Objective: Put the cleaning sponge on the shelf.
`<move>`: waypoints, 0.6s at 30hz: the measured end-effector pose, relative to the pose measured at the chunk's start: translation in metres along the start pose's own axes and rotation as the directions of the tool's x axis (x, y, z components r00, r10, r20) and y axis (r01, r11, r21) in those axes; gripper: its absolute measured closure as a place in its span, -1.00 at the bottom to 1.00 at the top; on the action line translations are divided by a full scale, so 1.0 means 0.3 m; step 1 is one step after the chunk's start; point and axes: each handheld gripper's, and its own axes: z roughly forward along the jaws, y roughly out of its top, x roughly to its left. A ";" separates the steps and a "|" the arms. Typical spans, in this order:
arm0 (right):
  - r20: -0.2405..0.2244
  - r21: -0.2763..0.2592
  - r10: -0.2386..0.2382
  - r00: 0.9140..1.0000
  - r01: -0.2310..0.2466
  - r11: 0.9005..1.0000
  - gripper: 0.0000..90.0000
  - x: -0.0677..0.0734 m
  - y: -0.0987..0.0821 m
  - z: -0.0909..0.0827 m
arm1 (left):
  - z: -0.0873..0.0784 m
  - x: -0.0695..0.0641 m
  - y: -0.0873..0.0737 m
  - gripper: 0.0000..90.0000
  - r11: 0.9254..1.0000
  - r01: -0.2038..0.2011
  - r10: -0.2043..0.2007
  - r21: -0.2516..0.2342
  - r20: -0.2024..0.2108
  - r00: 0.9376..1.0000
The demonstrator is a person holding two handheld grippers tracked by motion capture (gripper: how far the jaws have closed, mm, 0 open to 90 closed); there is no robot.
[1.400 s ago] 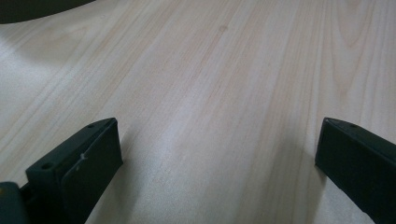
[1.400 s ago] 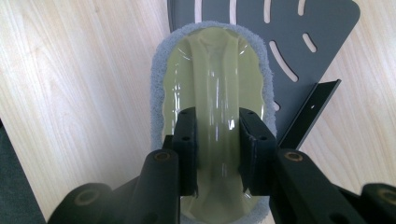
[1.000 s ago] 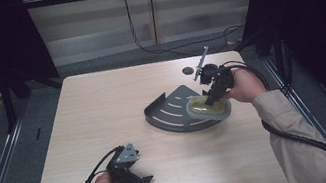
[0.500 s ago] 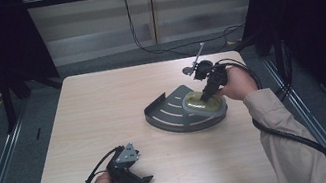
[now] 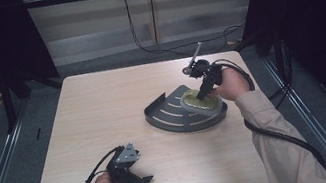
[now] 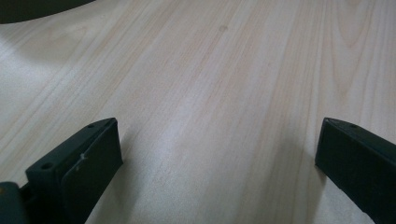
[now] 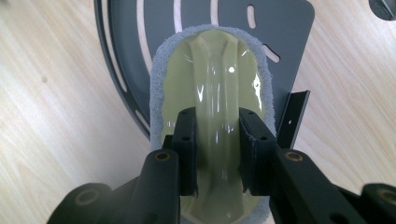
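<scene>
On the dark fan-shaped tray (image 5: 170, 115) at the desk's (image 5: 103, 107) right side: pale green sponge pad with a raised handle ridge (image 7: 219, 100), grey scrub layer round its rim. Right tongs (image 7: 218, 154) clenched on that ridge, one jaw each side, pads pressing the flanks. Ridge's long axis runs straight ahead from the tongs in the right gripper view, so the grip sits across the narrow way, near the ridge's close end. From above, right tongs (image 5: 202, 93) slant down onto the pad from the tray's far-right side. Left tongs (image 5: 138, 181) released, jaws wide over bare wood at the near-left edge, well apart from the tray. Right hand (image 5: 231, 84) is clearly the nearer one; my read is any lift or scrub stroke goes along that ridge axis.
</scene>
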 end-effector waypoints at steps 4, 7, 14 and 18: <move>0.003 0.000 0.027 1.000 -0.027 1.000 0.59 -0.007 0.004 0.017 | 0.000 0.000 0.000 -1.00 1.000 0.000 0.000 0.000 0.000 1.000; 0.009 0.004 0.048 0.999 -0.048 0.999 0.58 -0.014 0.003 0.027 | 0.000 0.000 0.000 -1.00 1.000 0.002 -0.002 -0.001 0.001 1.000; 0.012 0.023 0.090 0.996 -0.090 0.996 0.58 -0.029 0.004 0.049 | -0.001 0.000 0.000 -1.00 1.000 0.004 -0.005 -0.001 -0.003 1.000; 0.007 0.012 0.106 0.994 -0.106 0.994 0.58 -0.037 0.004 0.060 | -0.001 0.000 0.000 -1.00 1.000 0.004 -0.004 -0.001 -0.002 1.000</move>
